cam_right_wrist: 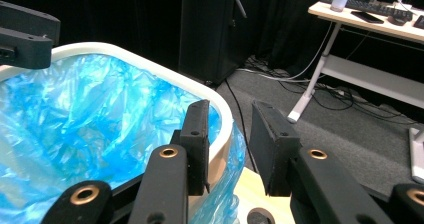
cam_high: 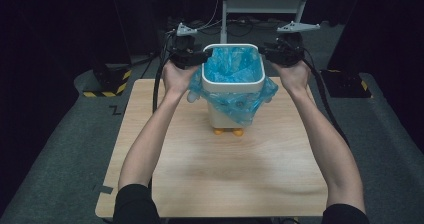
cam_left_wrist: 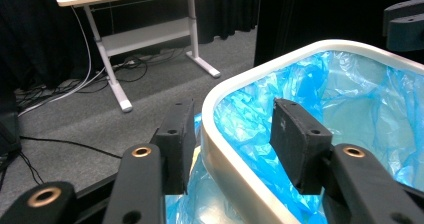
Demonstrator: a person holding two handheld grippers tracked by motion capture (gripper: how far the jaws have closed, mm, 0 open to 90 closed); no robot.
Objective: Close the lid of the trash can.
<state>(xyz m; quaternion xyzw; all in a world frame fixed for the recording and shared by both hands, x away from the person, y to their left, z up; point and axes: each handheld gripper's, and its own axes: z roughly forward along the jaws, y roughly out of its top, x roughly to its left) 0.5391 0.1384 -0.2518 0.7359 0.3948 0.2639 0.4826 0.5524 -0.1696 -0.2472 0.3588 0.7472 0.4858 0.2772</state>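
Standing toward the twelve o'clock edge of the pale wooden surface [cam_high: 210, 174], the small white plastic bin [cam_high: 233, 84] on orange feet is lined with a crinkled blue plastic bag [cam_high: 233, 66] whose edge is folded out over the white rim and hangs down the sides. At the bin's nine o'clock the left gripper [cam_high: 206, 57] straddles the rim, jaws parted with one pad inside against the liner and one outside, neither pressing. At its three o'clock the right gripper [cam_high: 262, 50] straddles the opposite rim likewise, jaws parted and gripping nothing.
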